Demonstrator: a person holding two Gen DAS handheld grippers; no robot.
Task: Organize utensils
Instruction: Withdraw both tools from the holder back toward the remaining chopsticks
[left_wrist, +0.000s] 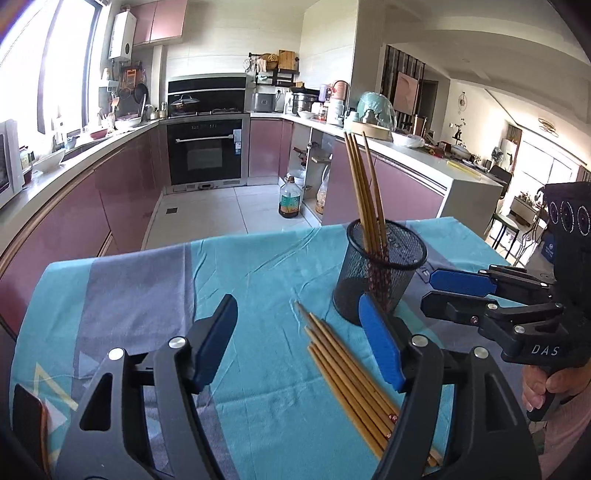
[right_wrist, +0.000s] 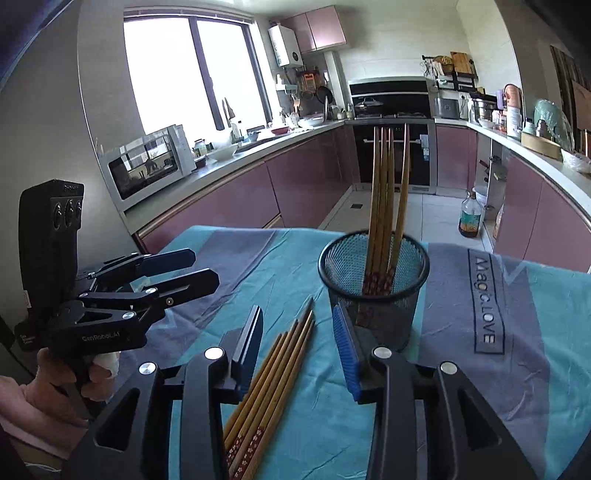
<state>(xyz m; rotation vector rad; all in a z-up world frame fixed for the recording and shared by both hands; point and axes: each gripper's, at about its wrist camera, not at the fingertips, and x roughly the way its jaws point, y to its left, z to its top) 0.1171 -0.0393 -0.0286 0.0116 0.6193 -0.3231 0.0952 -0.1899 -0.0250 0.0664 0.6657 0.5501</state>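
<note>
Loose chopsticks on the worktop, with both grippers empty.

A bundle of chopsticks (right_wrist: 275, 373) lies flat on the cloth-covered worktop (left_wrist: 147, 280), just beside a mesh cup (right_wrist: 373, 280) that already holds several upright chopsticks (right_wrist: 386, 199). The right gripper (right_wrist: 299, 350) hovers directly over the bundle, its fingers spread wide and holding nothing; the bundle's long axis runs forward between them, tips toward the cup. The left gripper (left_wrist: 299, 339) is likewise wide open and empty, with the bundle lying toward its right finger. The right gripper appears better placed for the pick-up.
</note>
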